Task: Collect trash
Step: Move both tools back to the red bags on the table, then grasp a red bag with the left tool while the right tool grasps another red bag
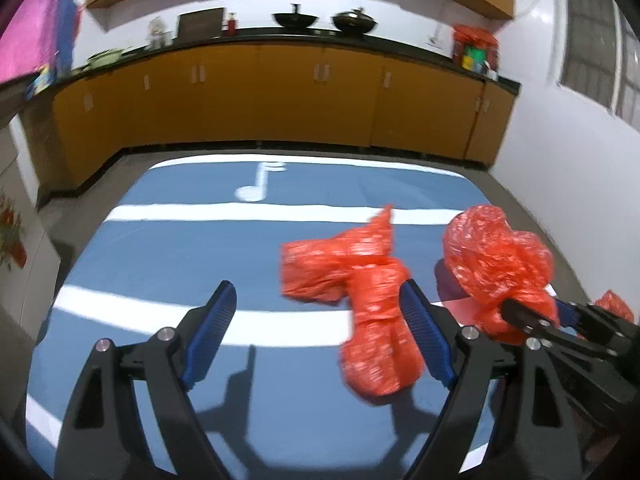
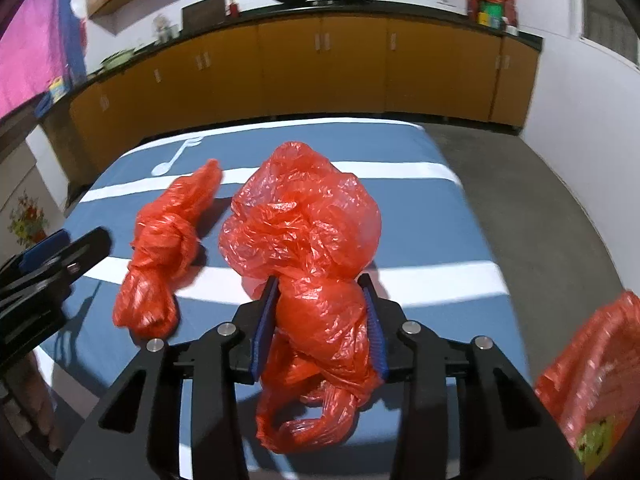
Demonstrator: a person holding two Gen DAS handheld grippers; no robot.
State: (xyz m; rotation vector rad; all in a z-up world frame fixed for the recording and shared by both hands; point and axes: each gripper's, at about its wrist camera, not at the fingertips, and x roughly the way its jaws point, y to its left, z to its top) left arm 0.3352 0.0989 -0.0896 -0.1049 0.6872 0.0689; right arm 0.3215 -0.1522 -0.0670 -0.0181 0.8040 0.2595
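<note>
Two red plastic bags are on the blue table (image 2: 432, 232). The puffy crumpled bag (image 2: 304, 216) has its twisted neck between the blue pads of my right gripper (image 2: 319, 280), which is shut on it. A knotted, tightly rolled bag (image 2: 164, 248) lies on the cloth to its left, apart from it. In the left wrist view my left gripper (image 1: 316, 286) stands open just above the table. The knotted bag (image 1: 360, 300) lies against the inside of its right finger, and nothing touches the left pad. The right gripper (image 1: 532, 316) shows at the right edge, gripping the crumpled bag (image 1: 496, 256).
The tablecloth has white stripes and a music note (image 1: 256, 184). A third red bag (image 2: 592, 368) with something green inside sits at the near right edge. Yellow cabinets (image 1: 280, 96) with a black counter run behind the table. Grey floor (image 2: 520, 168) lies to the right.
</note>
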